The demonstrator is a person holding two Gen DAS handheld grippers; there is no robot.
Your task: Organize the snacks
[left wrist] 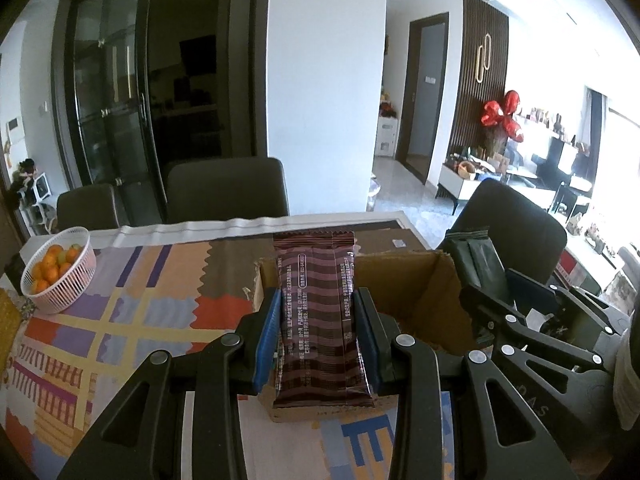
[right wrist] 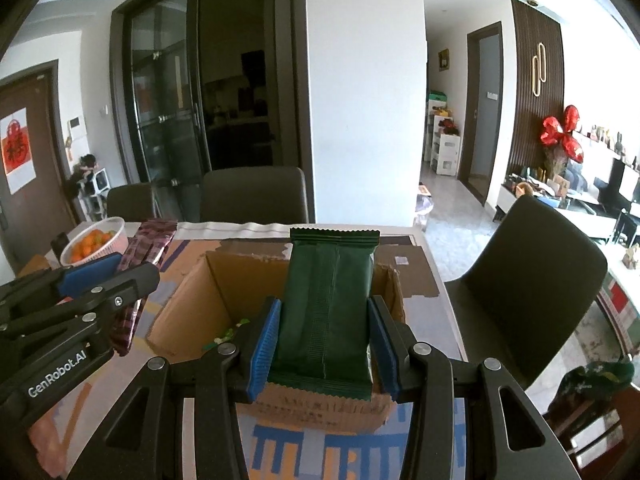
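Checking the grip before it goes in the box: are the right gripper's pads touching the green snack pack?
Touching. The right wrist view shows both blue pads pressed against the sides of the green snack pack, held by the right gripper.

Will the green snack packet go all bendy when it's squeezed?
Probably only a bit: the green packet stands straight up past the right gripper. Its puffed, creased film should dent easily. It's likely light.
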